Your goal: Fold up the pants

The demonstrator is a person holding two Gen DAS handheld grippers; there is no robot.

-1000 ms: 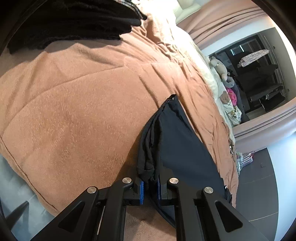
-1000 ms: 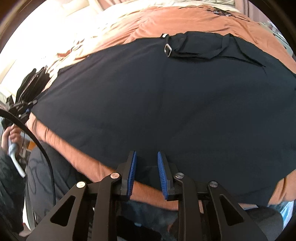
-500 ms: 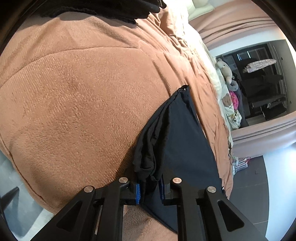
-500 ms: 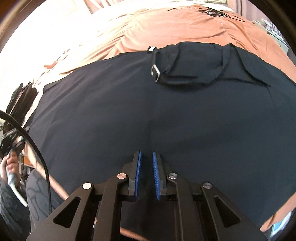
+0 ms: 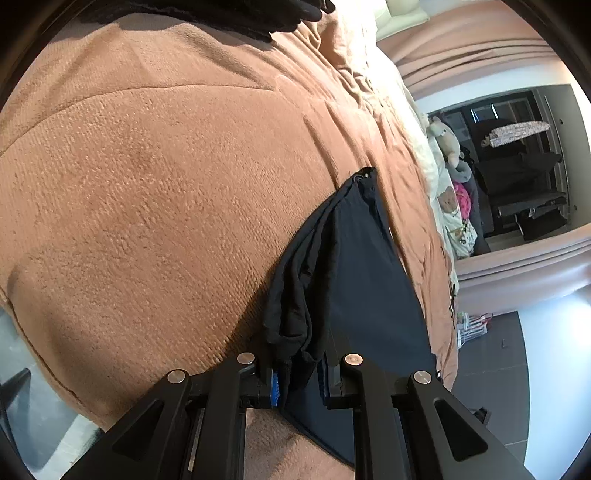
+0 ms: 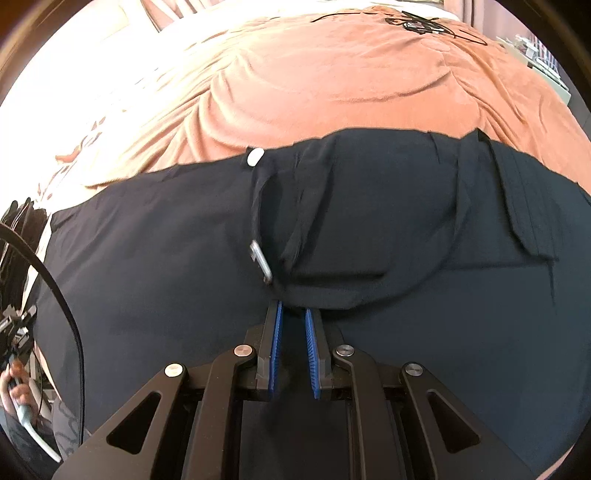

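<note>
1. On the bed, the dark pants [image 6: 184, 266] lie spread across the orange blanket [image 6: 332, 81], with the waistband end [image 6: 369, 206] rumpled and a strap with a metal buckle [image 6: 261, 258] lying loose on top.
2. At the near edge, the left gripper [image 5: 299, 380] pinches a bunched fold of the pants [image 5: 354, 273] between its blue pads, holding that end raised off the blanket [image 5: 147, 184].
3. Over the middle of the cloth, the right gripper [image 6: 293, 314] has its jaws nearly pressed together; its fingertips sit just at the strap's folded edge, and whether any cloth is caught between them cannot be told.
4. Judged from this, the fold is at an early stage: one end is gathered and lifted, but most of the pants remain flat in a single spread. Bringing one end over the other and smoothing remain.
5. Count: one pair of pants, one buckle, one white tag or button [image 6: 255, 157] at the waistband edge, two grippers, one blanket, one pile of dark clothes [image 5: 221, 14] at the far end, and a few soft toys [image 5: 448, 147] beyond the bed.
</note>
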